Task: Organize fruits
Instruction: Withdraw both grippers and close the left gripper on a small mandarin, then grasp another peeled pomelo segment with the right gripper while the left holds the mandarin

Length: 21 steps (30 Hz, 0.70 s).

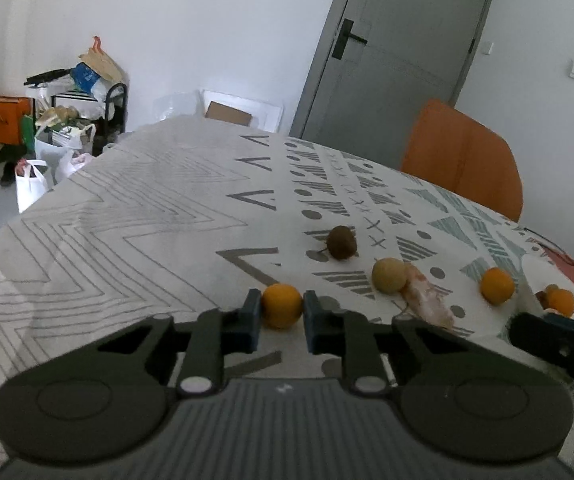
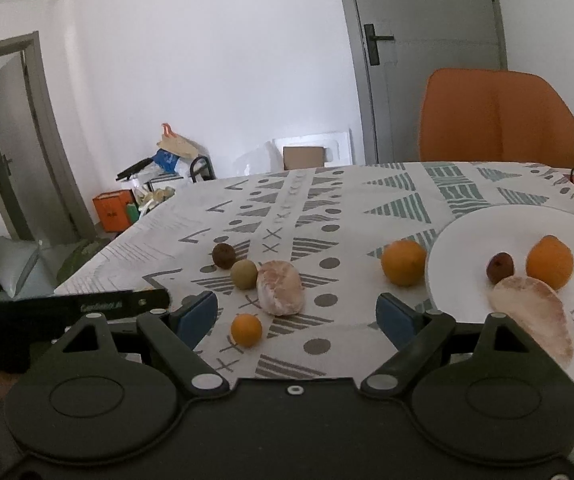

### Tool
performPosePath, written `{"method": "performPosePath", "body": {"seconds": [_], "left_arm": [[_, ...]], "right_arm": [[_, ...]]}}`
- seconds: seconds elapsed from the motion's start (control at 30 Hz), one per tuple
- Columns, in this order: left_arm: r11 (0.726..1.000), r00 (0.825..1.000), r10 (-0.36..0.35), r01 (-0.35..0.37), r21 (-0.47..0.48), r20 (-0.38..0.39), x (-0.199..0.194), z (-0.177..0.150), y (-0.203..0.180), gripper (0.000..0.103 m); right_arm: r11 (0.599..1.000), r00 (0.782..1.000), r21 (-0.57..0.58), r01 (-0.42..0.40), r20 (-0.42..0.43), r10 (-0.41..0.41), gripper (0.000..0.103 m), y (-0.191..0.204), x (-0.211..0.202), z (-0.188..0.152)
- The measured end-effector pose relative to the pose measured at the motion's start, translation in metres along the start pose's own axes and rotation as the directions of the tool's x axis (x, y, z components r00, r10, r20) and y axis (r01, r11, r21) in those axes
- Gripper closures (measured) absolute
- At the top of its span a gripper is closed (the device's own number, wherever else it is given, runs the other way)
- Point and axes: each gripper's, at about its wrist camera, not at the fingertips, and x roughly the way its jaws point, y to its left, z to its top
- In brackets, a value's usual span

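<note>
Judging progress as partial: left gripper (image 1: 282,312) has its pads clamped on small orange (image 1: 282,306), right gripper (image 2: 297,314) gapes empty, white plate (image 2: 475,236) beyond its right finger holds three fruits, while four lie loose ahead.

Three orange citrus fruits are in view: a small one (image 2: 246,329) nearest, a larger one (image 2: 403,262) just left of the plate, and one (image 2: 549,263) on the plate. Two peeled pinkish pieces — one (image 2: 280,288) on the cloth, one (image 2: 535,316) on the plate. One dark brown fruit (image 2: 223,255) and one yellow-green fruit (image 2: 244,274) sit farther left. One small dark red fruit (image 2: 499,267) lies on the one white plate (image 2: 471,232). One orange chair (image 2: 499,116) stands beyond the table.
</note>
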Motion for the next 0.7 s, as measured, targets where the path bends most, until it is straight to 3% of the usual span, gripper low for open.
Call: {"method": "performPosePath", "body": {"seconds": [0.4,0.63,0.7], "left_arm": [[0.998,0.998,0.000,0.004,-0.066,0.058,-0.014,0.007,0.018,0.083],[0.994,0.998,0.001,0.006,-0.108,0.069,-0.018,0.010,0.027,0.083],[0.994,0.998,0.001,0.007,-0.112,0.070,-0.018,0.011,0.028,0.083]], "right_arm": [[0.999,0.997,-0.045,-0.009,-0.071,0.006,0.038,0.014,0.044,0.011],[0.997,0.994,-0.075,-0.001,-0.110,-0.007,0.041,0.021,0.067,0.010],[0.996,0.993,-0.084,0.000,-0.120,-0.010,0.050,0.023,0.074,0.010]]}}
